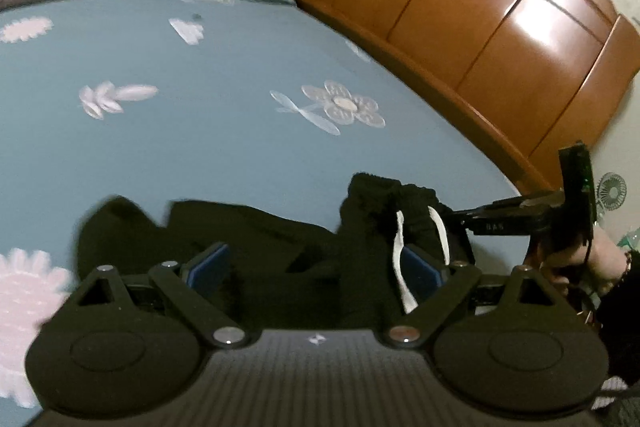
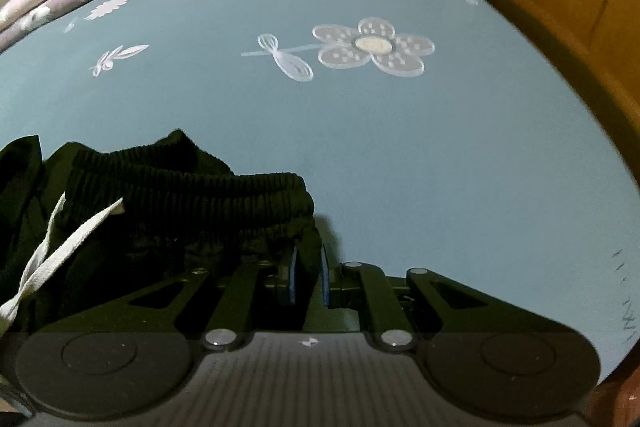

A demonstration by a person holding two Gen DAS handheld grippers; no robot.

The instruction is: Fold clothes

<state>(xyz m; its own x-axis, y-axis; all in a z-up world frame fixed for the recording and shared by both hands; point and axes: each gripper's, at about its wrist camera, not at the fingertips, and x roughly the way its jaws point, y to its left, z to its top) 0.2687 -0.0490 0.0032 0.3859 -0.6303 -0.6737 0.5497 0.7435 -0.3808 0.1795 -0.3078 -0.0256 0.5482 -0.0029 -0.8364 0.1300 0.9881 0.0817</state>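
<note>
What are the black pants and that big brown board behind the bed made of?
The black pants look like soft knitted cloth: the waistband is ribbed, with a flat white drawstring. The headboard looks like varnished wood, orange-brown and shiny where light reflects.

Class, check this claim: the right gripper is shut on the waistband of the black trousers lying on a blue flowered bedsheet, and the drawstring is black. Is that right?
Not quite. The drawstring is white, not black, as the right wrist view shows. The rest holds: the right gripper is shut on the waistband of the black trousers, which lie on the blue flowered bedsheet.
</note>
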